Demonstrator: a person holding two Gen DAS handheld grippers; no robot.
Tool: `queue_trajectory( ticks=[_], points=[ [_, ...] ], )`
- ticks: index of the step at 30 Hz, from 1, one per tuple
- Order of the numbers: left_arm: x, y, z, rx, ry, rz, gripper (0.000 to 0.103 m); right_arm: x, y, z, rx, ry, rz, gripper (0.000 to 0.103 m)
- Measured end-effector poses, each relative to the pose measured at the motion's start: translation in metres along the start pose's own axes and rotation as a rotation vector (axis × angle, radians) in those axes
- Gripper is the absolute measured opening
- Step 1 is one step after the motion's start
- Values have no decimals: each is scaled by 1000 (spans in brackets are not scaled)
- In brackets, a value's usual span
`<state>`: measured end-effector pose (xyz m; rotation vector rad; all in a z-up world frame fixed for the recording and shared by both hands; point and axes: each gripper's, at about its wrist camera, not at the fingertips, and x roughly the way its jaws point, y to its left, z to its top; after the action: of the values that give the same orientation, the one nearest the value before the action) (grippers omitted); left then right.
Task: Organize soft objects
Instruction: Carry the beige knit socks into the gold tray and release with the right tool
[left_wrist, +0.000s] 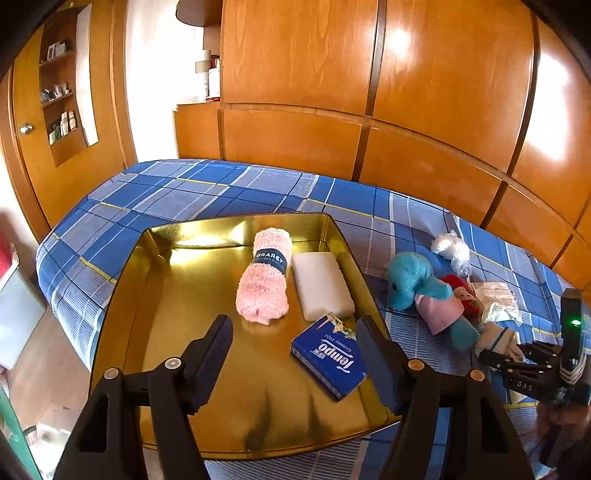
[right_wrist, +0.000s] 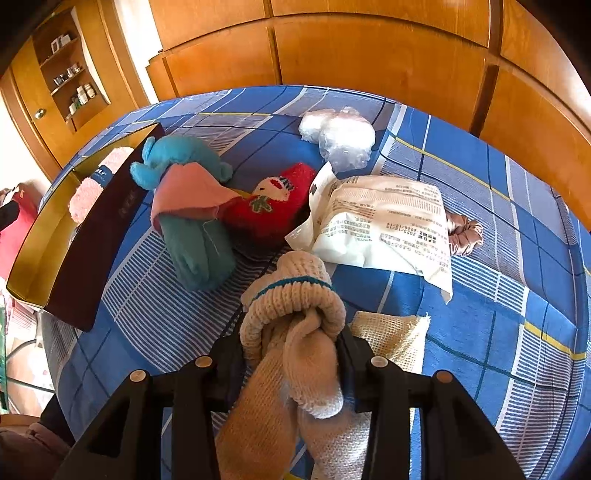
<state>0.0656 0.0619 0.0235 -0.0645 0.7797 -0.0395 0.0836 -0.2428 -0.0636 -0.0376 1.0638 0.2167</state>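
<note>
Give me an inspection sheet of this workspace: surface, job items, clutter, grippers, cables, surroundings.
Surface: bed with blue plaid sheet, lightly wrinkled.
Job's things: gold tray holds a rolled pink towel, a white sponge block and a blue Tempo tissue pack. On the sheet beside the tray: blue plush toy, red sock, cream mesh cloth.
Clutter: white printed packet, crumpled clear plastic bag, pink scrunchie.
Grippers: left gripper open over the tray, holding nothing; right gripper shut on a knitted cream glove bundle.
Cables: nothing seen.
Surroundings: wooden wardrobe panels behind the bed; shelf niche with small bottles.
</note>
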Motion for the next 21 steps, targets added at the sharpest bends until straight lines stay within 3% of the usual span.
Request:
queue_trajectory(
  ticks=[16, 21],
  points=[
    [-7, 34, -11, -51, -4, 31, 71, -5, 17, 4, -69, 12, -104, 40],
    [-9, 61, -13, -113, -11, 58, 71, -39, 37, 25, -126, -80, -77, 40]
  ],
)
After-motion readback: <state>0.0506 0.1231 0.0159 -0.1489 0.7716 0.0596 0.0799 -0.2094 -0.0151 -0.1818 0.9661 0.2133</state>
